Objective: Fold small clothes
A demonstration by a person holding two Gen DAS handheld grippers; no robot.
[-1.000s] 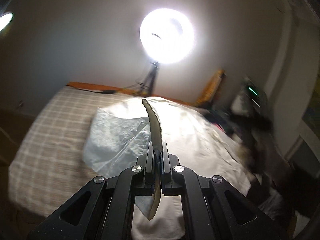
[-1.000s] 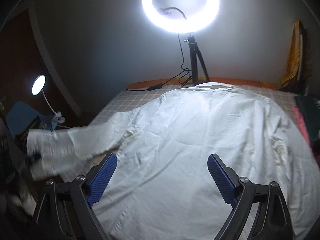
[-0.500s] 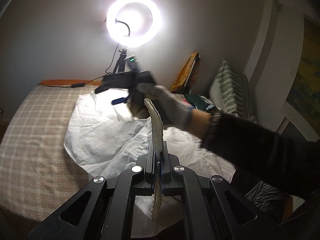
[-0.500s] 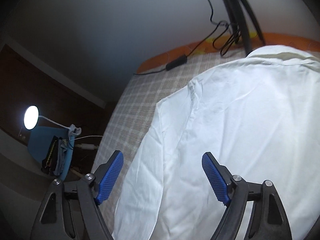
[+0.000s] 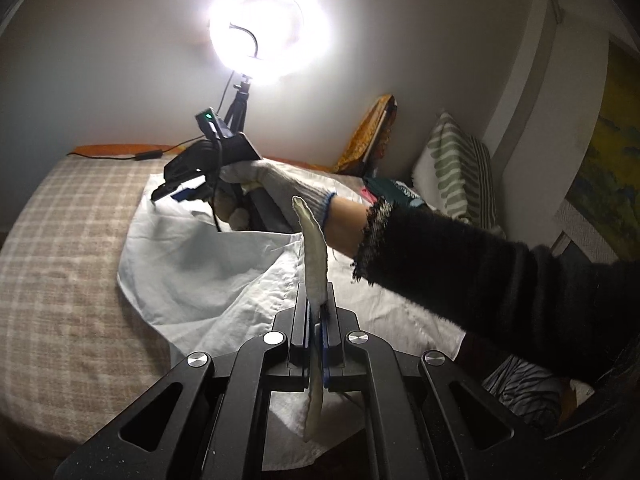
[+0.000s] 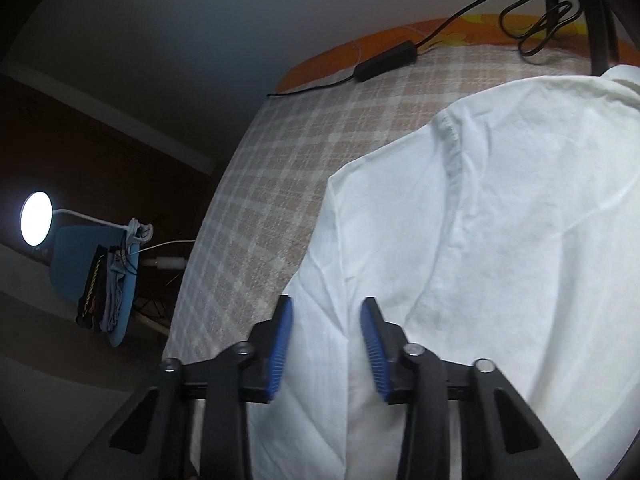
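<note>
A white shirt [image 6: 500,240] lies spread on a checked bed cover [image 6: 280,168]. My left gripper [image 5: 318,312] is shut on an edge of the shirt [image 5: 314,248], which stands up as a thin strip between its fingers; the lifted cloth [image 5: 208,264] drapes to the left. My right gripper [image 6: 326,344] is partly open, its blue pads [image 6: 280,344] straddling a fold of the shirt near the left shoulder and sleeve, without clamping it. In the left wrist view the right gripper [image 5: 176,190] is held by a gloved hand over the shirt's far left corner.
A ring light [image 5: 268,28] on a tripod stands at the bed's far edge, its cable and adapter [image 6: 384,62] on the cover. Pillows [image 5: 456,168] lean at the right. A blue chair with clothes [image 6: 104,284] and a lamp [image 6: 36,218] stand left of the bed.
My right gripper has moved down to the shirt's left shoulder and its jaws have narrowed around a fold. My left gripper keeps its hold on the shirt edge.
</note>
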